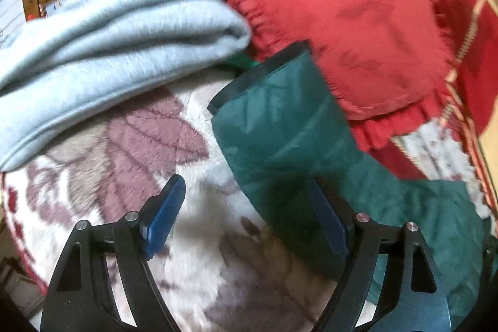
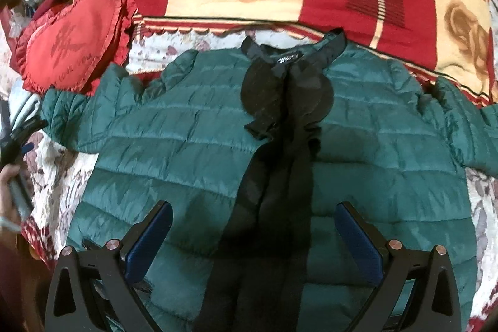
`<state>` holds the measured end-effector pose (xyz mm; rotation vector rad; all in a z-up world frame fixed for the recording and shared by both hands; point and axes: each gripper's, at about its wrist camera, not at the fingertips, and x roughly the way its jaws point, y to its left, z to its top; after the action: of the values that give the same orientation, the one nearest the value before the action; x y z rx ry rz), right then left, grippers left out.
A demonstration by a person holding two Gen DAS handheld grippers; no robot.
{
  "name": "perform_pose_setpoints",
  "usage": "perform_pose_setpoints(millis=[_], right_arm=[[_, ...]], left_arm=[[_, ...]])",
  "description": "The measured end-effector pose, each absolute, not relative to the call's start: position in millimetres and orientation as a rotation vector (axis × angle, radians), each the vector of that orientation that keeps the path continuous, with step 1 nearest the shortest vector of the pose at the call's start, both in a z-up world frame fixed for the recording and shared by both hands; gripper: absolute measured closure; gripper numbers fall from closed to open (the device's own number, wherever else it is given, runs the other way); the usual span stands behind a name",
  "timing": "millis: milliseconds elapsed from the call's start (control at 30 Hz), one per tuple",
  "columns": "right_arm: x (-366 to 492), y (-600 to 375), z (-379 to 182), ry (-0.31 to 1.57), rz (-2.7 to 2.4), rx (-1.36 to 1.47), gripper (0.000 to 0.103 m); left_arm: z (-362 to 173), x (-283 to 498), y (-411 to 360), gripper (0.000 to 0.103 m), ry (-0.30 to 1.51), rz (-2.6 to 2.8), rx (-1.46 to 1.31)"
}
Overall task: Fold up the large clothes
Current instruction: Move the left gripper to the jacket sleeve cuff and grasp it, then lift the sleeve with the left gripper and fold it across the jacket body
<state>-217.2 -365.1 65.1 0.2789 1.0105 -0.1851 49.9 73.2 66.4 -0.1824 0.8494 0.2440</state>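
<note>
A green quilted puffer jacket is lying flat, front side up, on a floral bedspread, collar pointing toward the far side. A black placket with ruffled trim is running down its centre, closed. Both sleeves are extending outward. One sleeve cuff is resting beside a folded blue towel.

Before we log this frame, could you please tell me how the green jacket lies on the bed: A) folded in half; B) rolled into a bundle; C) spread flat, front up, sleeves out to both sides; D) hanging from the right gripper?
C: in the right wrist view the green jacket lies flat with its black front placket up and a sleeve reaching out to each side, while the right gripper hovers open above it.
</note>
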Motion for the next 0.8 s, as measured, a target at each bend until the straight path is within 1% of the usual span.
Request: perform_pose_setpoints(millis=[67, 167, 267, 300, 367, 400, 433, 467, 567, 700, 800], right_arm=[[-216.5, -364.4, 63.5, 1.017, -0.179, 0.278, 0.0], [-215.2, -366.3, 61.2, 1.026, -0.175, 0.288, 0.0], [-215.1, -366.6, 60.6, 1.026, -0.175, 0.291, 0.0], [-215.2, -366.5, 60.4, 1.027, -0.174, 0.292, 0.0], [-214.8, -365.8, 59.8, 1.033, -0.169, 0.296, 0.0], [-214.8, -365.1, 59.9, 1.034, -0.167, 0.296, 0.0], [-214.6, -364.5, 59.2, 1.036, -0.167, 0.292, 0.0], [-214.5, -364.0, 58.9, 1.038, -0.165, 0.292, 0.0], [-216.1, -363.4, 59.4, 1.036, -0.157, 0.297, 0.0], [-221.0, -364.2, 60.7, 1.031, -0.151, 0.313, 0.0], [-226.4, -364.6, 64.7, 1.027, -0.147, 0.327, 0.0]], left_arm=[[59.5, 59.6, 78.9, 0.021, 0.853, 0.251, -0.209], [58.1, 65.3, 79.2, 0.021, 0.777, 0.239, -0.234], [56.1, 79.6, 70.0, 0.021, 0.778, 0.23, -0.186], [55.7, 82.5, 67.2, 0.023, 0.776, 0.231, -0.167], [54.5, 88.4, 62.2, 0.058, 0.781, 0.196, -0.155], [52.8, 92.0, 61.9, 0.065, 0.801, 0.17, -0.172], [51.4, 94.0, 63.5, 0.08, 0.816, 0.144, -0.203], [50.7, 94.2, 65.8, 0.087, 0.825, 0.117, -0.239], [56.7, 87.3, 69.9, 0.091, 0.817, 0.061, -0.295], [75.1, 65.0, 62.1, 0.092, 0.801, -0.012, -0.329], [98.7, 46.9, 44.8, 0.093, 0.779, -0.08, -0.337]])
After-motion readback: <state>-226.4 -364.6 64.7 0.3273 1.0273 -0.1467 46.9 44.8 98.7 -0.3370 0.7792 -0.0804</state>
